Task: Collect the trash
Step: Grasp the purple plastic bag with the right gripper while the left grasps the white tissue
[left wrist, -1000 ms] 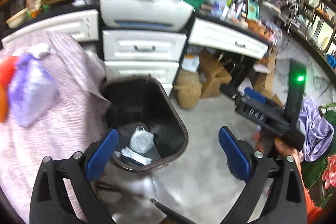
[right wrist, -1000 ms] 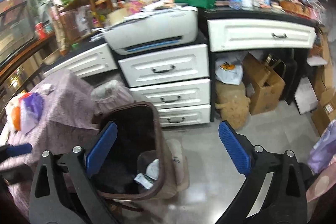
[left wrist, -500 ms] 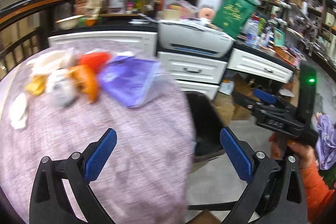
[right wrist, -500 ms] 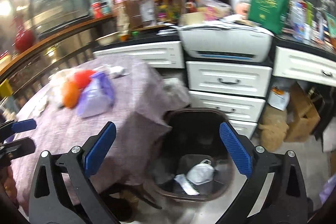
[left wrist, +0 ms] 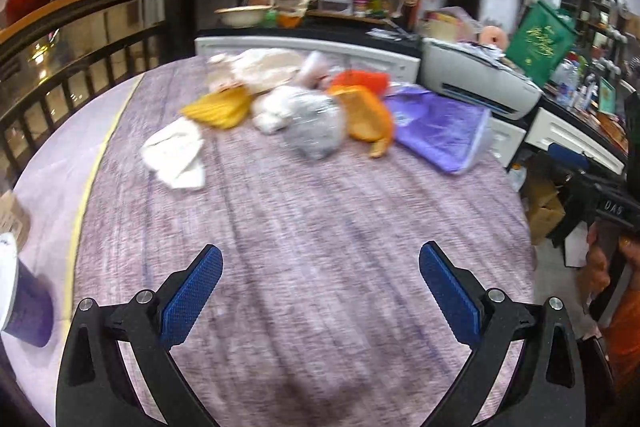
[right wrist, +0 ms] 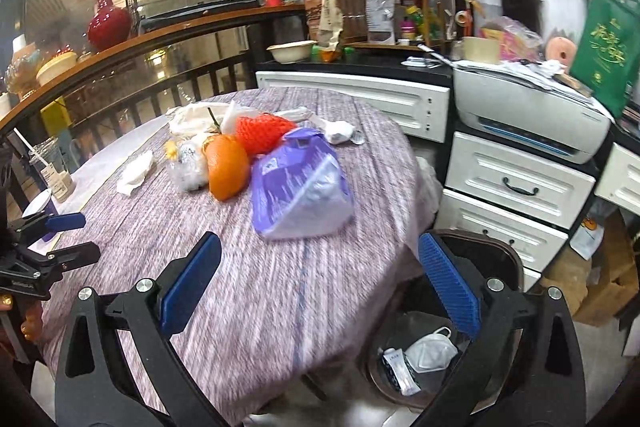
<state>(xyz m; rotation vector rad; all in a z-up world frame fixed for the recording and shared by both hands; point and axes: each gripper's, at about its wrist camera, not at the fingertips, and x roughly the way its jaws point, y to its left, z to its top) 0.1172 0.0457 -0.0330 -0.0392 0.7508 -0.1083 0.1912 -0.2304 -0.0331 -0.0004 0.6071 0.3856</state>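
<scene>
The trash pile (left wrist: 304, 107) (smeared by blur in the left view) lies on the table (left wrist: 320, 227) ahead of the left gripper (left wrist: 320, 291); the right gripper (right wrist: 320, 283) hangs above the half-hidden bin (right wrist: 496, 259). Both gape wide, empty.

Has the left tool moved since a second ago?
Yes. The left tool has swung from over the bin to over the table; the printer, formerly ahead, now sits to the right.
</scene>
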